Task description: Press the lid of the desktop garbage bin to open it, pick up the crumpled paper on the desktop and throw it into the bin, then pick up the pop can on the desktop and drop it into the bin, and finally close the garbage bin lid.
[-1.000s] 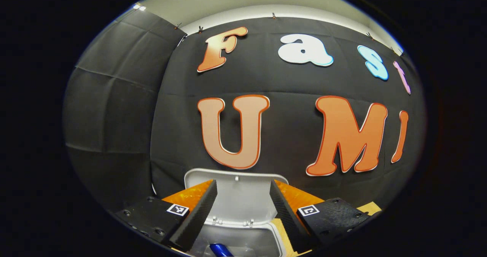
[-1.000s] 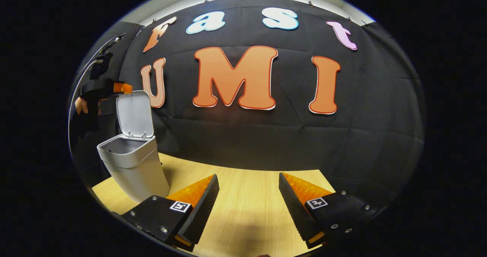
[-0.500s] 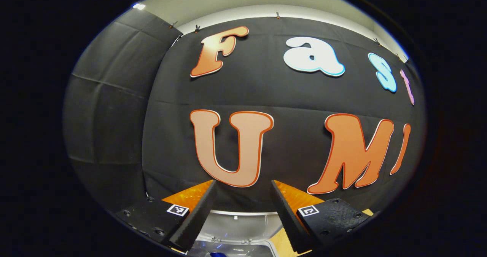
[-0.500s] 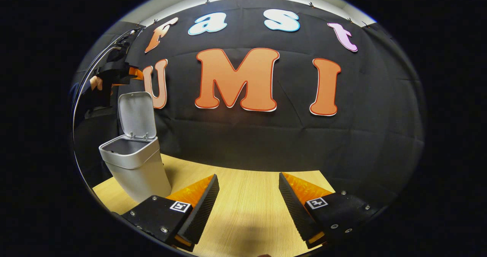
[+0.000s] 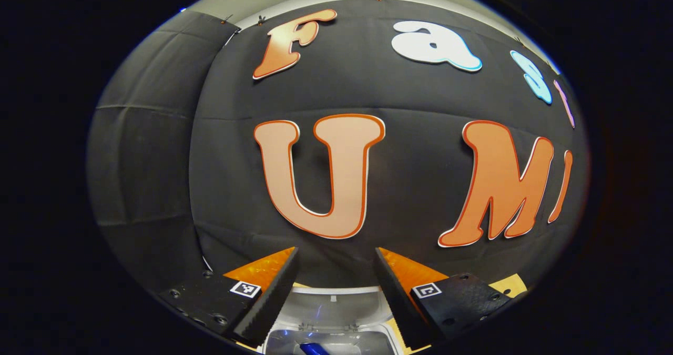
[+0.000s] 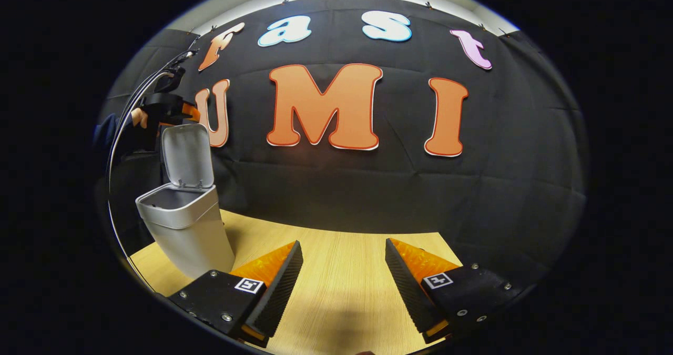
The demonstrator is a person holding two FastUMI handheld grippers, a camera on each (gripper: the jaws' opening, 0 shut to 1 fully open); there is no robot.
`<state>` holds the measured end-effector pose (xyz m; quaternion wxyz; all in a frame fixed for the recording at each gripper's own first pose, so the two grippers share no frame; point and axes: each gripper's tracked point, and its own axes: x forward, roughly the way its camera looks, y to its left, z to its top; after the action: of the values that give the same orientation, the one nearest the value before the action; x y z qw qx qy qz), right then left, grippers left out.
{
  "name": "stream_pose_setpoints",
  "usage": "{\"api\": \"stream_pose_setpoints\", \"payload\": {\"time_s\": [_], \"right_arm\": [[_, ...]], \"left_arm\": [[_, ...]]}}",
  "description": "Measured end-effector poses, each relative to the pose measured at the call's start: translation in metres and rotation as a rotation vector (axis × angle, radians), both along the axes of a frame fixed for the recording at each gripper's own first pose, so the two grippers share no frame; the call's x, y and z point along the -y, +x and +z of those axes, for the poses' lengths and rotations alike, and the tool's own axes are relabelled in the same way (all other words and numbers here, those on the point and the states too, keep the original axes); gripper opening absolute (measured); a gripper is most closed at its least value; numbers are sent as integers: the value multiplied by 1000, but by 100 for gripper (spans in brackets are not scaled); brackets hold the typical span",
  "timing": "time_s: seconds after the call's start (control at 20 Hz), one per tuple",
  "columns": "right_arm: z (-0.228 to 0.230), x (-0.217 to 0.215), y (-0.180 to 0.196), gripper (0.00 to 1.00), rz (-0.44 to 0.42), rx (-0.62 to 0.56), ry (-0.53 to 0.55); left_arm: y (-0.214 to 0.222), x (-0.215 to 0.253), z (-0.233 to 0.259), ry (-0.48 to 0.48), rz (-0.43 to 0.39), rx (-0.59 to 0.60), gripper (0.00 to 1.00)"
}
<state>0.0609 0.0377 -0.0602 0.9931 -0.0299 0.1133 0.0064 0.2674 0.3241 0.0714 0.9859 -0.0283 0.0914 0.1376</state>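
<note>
A: Black cloth hangs behind a pale wooden desk (image 6: 336,292), and the grey garbage bin (image 6: 186,229) stands on the desk near its far left corner as the right gripper view has it

B: Is the bin open?

A: Yes, its lid (image 6: 186,155) stands upright on the hinge at the back of the bin, and the mouth below it is uncovered

B: Where is the left gripper (image 5: 335,279)?

A: Above the bin, looking over it at the cloth. Its jaws are spread with nothing between them, and the top edge of the lid (image 5: 336,292) shows in the gap below them. In the right gripper view the same gripper (image 6: 168,108) sits just above and behind the lid's top edge, with a hand (image 6: 139,117) holding it

B: And the pop can?

A: A blue pop can (image 5: 313,348) shows inside the bin's mouth, at the very bottom of the left gripper view; only a small part of it is visible

B: The right gripper (image 6: 342,276)?

A: Low over the bare desk, well to the right of the bin, jaws spread wide and holding nothing
</note>
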Motion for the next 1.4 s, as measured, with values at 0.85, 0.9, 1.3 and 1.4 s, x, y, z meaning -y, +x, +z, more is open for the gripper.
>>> {"api": "stream_pose_setpoints", "payload": {"time_s": [0.85, 0.9, 1.3, 1.4], "right_arm": [[-11, -10, 10, 94, 56, -19, 12], [-11, -11, 10, 94, 61, -20, 14], [-12, -11, 10, 94, 81, -17, 17], [-12, -10, 10, 94, 81, -17, 19]], "left_arm": [[-62, 41, -40, 19, -80, -168, 90], [-67, 44, -43, 20, -86, -183, 90], [-107, 57, -109, -63, -82, -306, 90], [-118, 61, -131, -88, -79, -347, 90]]}}
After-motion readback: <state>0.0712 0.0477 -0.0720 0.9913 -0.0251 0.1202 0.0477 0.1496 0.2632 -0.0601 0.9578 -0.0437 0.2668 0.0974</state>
